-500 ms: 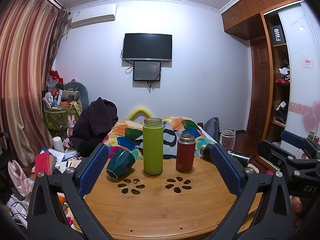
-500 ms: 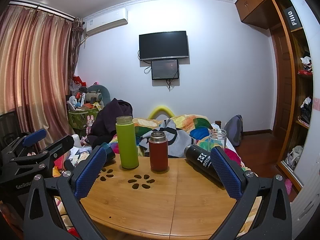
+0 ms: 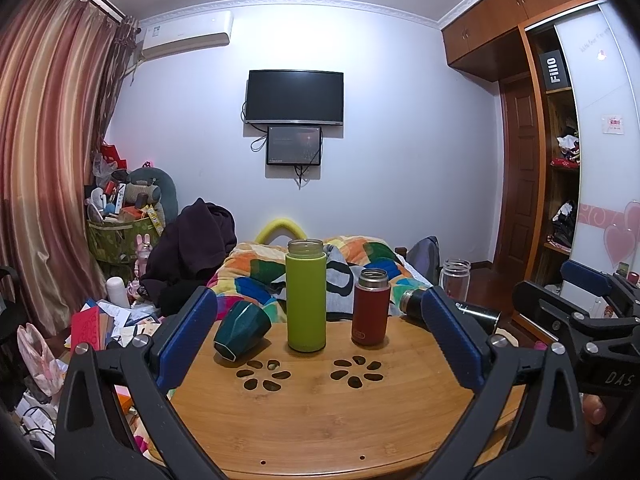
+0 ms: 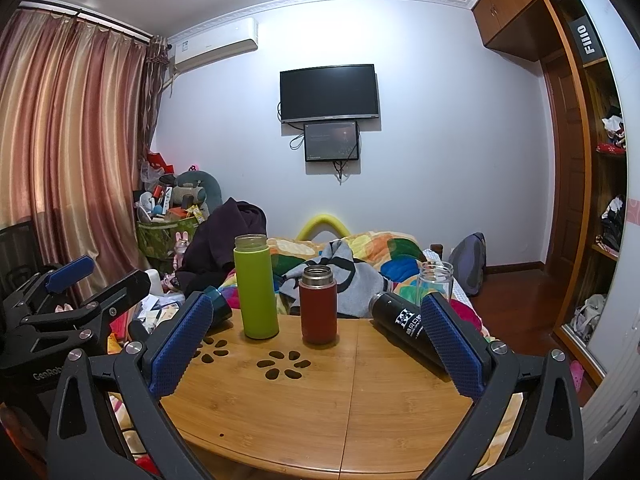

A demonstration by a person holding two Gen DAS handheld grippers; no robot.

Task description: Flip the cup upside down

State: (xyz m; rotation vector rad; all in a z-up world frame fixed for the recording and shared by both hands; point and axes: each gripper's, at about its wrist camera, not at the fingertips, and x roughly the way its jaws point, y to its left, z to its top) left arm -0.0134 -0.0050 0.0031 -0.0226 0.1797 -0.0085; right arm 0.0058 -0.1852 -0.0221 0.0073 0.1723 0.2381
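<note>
A dark green faceted cup (image 3: 239, 330) lies on its side at the left of the round bamboo table (image 3: 320, 412), its mouth toward me. In the right wrist view only its edge (image 4: 221, 307) shows behind my left finger. My left gripper (image 3: 318, 338) is open and empty, held above the table's near side, the cup just inside its left finger. My right gripper (image 4: 316, 338) is open and empty, further right. Each gripper also shows at the side of the other view, the right one (image 3: 580, 312) and the left one (image 4: 76, 292).
A tall lime green bottle (image 3: 306, 297) and a red flask (image 3: 370, 307) stand upright at the table's middle. A black flask (image 4: 404, 326) lies on its side at the right, with a clear glass jar (image 4: 435, 284) behind it. A bed with a colourful blanket (image 3: 360, 256) lies beyond the table.
Both grippers have stayed almost still. The cup and the bottles have not moved.
</note>
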